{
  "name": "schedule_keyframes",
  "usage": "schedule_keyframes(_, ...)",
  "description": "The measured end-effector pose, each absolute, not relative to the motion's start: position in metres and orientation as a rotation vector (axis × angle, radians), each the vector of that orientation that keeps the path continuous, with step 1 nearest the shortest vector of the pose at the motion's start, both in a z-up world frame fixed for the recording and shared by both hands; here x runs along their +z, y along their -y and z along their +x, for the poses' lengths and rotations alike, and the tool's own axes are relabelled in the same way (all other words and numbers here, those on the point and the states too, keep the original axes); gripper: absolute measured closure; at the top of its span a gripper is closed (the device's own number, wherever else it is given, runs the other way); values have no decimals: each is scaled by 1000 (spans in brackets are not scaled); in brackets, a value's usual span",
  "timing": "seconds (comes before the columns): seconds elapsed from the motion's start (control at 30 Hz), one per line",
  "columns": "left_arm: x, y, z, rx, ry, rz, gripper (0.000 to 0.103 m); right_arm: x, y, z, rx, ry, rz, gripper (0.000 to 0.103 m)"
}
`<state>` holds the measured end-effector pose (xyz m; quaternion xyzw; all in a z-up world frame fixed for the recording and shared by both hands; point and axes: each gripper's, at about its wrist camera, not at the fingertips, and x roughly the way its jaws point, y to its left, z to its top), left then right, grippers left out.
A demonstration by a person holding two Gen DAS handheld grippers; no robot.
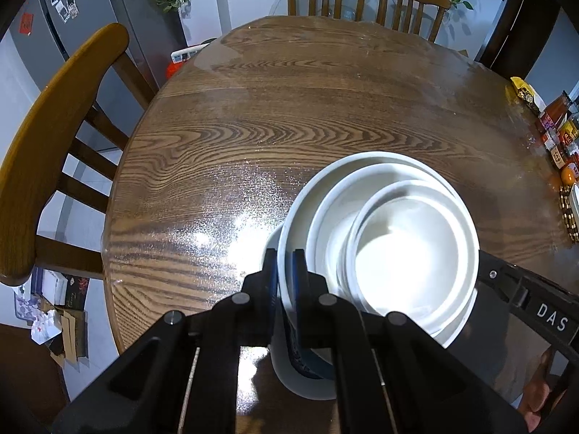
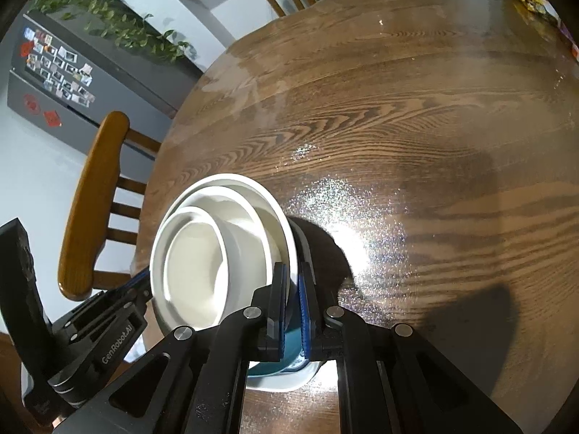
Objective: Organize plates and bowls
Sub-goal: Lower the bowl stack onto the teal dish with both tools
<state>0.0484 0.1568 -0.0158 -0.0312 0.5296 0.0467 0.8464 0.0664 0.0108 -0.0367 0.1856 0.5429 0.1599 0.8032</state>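
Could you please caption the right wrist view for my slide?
Right gripper and left gripper clamp opposite rims of nested white bowls over a wooden table.

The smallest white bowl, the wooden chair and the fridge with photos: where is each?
Smallest white bowl (image 1: 405,253): left wrist view, on its inner floor.
Wooden chair (image 2: 96,195): right wrist view, on its curved top rail.
Fridge with photos (image 2: 72,90): right wrist view, on its grey door.

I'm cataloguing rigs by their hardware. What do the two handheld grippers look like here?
Both are matte black linkage frames with silver pivot pins and blue finger pads. The left gripper carries white "GenRobot.AI" lettering on its side; the right gripper shows white "DAS" letters. No cables or sleeves are visible.
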Motion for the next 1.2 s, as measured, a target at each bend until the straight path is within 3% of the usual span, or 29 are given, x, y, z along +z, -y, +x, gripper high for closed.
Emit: schedule_keyframes(1.2, -16, -154, 51, 111, -1122, -61, 96, -36, -14, 65, 327, -1172, 388, 92)
